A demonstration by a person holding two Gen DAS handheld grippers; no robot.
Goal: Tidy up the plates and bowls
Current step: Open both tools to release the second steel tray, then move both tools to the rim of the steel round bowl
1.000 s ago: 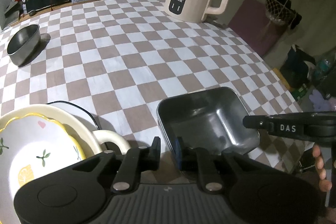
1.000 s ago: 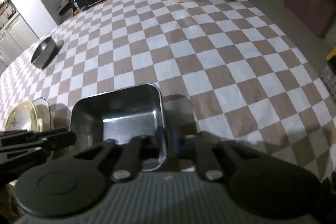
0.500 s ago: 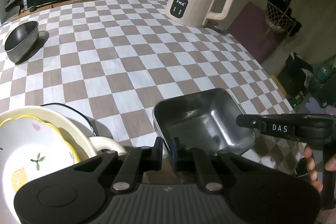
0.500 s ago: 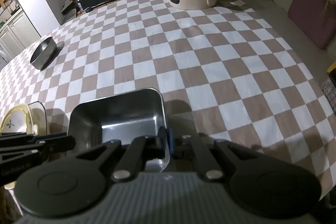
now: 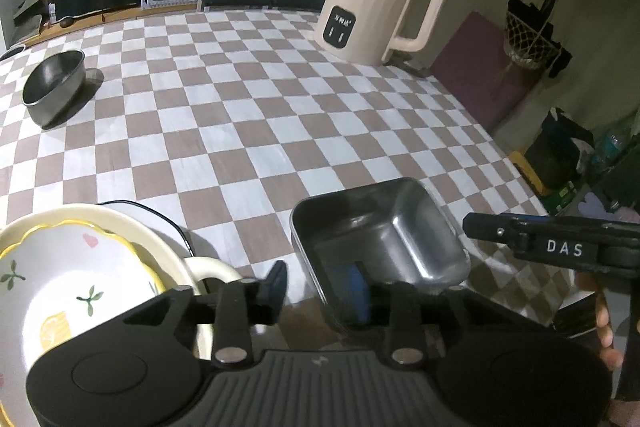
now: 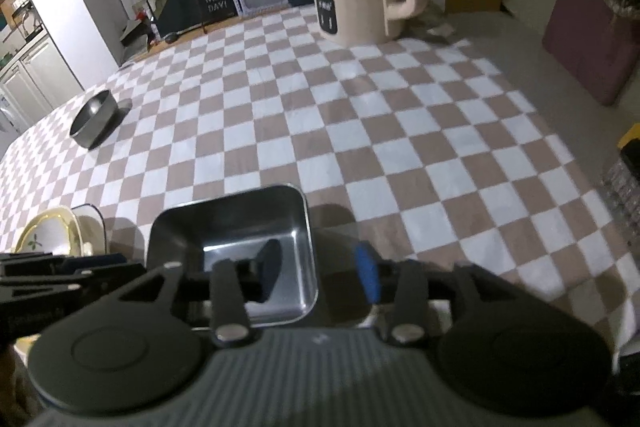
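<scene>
I've just let both jaws, left gripper (image 5: 320,287) and right gripper (image 6: 320,271), start opening off the square steel pan's (image 5: 384,247) rims at 6 o'clock, so it's placed.

Brown-and-white checks cover the table (image 5: 248,131), a cream kettle (image 5: 372,15) stands there, yellow-rimmed leaf-sprigged plate (image 5: 68,291), grey steel tray (image 5: 380,243).

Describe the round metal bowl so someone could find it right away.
On the brown-and-white checkered tablecloth, look to the far left side, opposite the cream electric kettle. The small round steel bowl stands alone there; the other metal dish is rectangular.
</scene>
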